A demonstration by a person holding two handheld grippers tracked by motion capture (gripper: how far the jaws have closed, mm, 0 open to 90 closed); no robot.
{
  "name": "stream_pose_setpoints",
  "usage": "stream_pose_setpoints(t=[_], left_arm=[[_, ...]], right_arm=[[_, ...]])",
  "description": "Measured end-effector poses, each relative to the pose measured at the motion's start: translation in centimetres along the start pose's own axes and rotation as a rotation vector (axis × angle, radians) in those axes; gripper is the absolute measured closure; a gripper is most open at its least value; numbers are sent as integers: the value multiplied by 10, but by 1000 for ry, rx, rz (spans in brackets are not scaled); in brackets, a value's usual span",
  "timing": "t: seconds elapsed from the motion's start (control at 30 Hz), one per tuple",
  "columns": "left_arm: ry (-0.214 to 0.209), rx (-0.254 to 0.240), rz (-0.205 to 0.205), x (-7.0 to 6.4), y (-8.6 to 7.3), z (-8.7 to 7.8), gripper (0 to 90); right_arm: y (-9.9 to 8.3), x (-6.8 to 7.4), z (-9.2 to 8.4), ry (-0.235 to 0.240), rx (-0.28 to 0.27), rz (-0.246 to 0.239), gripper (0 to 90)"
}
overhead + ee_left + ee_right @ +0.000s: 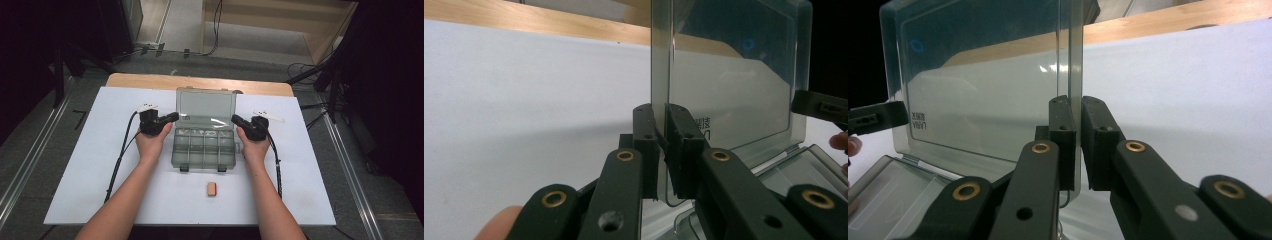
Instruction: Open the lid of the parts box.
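Smoky-plastic lid of compartment box mid-tabletop, upright, pinched at both side edges: left gripper and right gripper clamped on it. Risks: uneven pull twisting hinge, thin edge slipping free, box skidding toward eraser.

1. The compartments of the organiser box are too small in the high view to tell whether anything lies in them.
2. Print on the lid is blurred in both gripper views.
3. The small tan block on the desk is too small to identify.
4. The person's forearms are cut off by the bottom edge.
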State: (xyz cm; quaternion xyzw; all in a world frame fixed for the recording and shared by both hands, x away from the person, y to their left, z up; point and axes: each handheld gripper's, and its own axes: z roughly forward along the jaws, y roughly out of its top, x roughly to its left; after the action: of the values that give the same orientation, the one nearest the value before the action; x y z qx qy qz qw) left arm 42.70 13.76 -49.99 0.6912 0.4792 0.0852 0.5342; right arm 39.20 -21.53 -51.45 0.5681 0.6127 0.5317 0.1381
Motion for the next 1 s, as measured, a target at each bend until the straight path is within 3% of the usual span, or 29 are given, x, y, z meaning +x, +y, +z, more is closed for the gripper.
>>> stream_pose_setpoints(t=[0.33, 0.47, 0.7, 1.0], left_arm=[[-26, 8, -44, 6, -1, 2, 829], [-18, 11, -45, 5, -2, 3, 825], [4, 39, -45, 6, -3, 5, 816], [-8, 64, -61, 9, -3, 5, 809]], right_arm=[[-2, -6, 3, 31, -1, 25, 818], [-2, -8, 4, 43, 11, 52, 815], [-3, -7, 6, 16, 42, 52, 804], [-2, -9, 8, 20, 70, 71, 796]])
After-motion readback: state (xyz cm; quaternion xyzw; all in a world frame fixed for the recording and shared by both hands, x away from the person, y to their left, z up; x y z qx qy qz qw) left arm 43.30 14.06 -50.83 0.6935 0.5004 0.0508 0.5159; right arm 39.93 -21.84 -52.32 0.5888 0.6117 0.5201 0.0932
